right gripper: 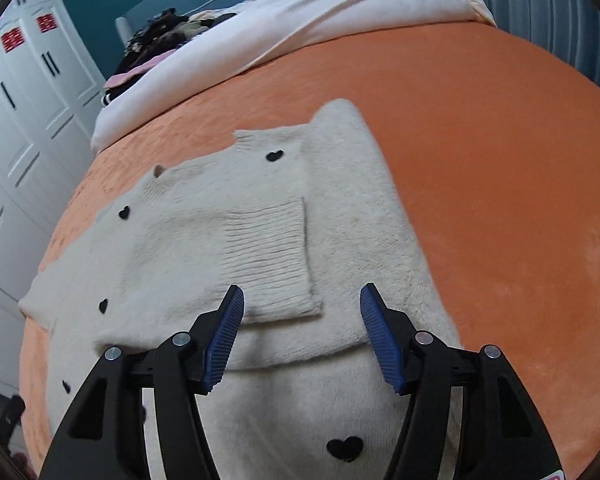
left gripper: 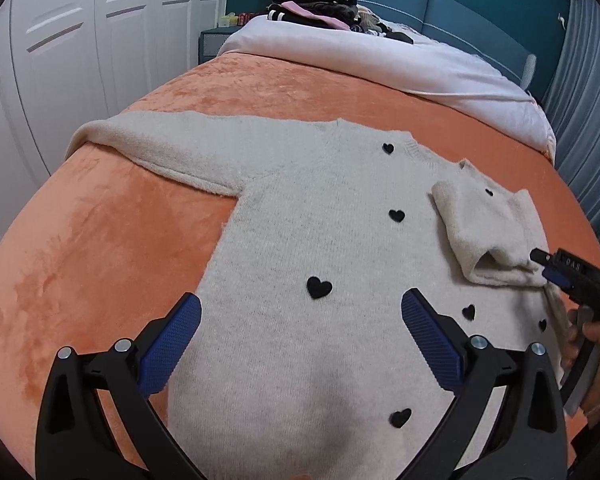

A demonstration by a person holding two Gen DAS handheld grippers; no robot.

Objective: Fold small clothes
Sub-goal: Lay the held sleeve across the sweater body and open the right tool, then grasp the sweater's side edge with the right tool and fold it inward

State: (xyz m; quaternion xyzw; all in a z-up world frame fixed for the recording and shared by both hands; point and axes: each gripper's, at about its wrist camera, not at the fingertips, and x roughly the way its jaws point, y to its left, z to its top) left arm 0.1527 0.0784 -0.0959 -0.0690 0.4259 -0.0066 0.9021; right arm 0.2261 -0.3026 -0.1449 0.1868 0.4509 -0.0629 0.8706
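One cream sweater [left gripper: 300,240] lies flat on the orange blanket [left gripper: 100,240] of the bed, front up, so its parts can be turned in one at a time. Its right sleeve [right gripper: 268,248] is already folded across the chest, cuff lying on the body; the left sleeve [left gripper: 160,148] stretches out straight toward the bed's edge, not yet folded. I'd say that one is next.

The right gripper [right gripper: 302,320] hangs just above the folded cuff, jaws apart with nothing pinched between them, the cuff lying loose below. It looks to me like the sleeve has been set down there to rest. The left gripper [left gripper: 300,340] hovers over the lower body of the sweater, jaws wide apart and empty, seemingly waiting its turn.

Counting: one sweater, two sleeves, and seven black hearts [left gripper: 319,287] visible from the left side. A pile of other clothes [left gripper: 316,4] sits up by the headboard, well apart, too jumbled to count.
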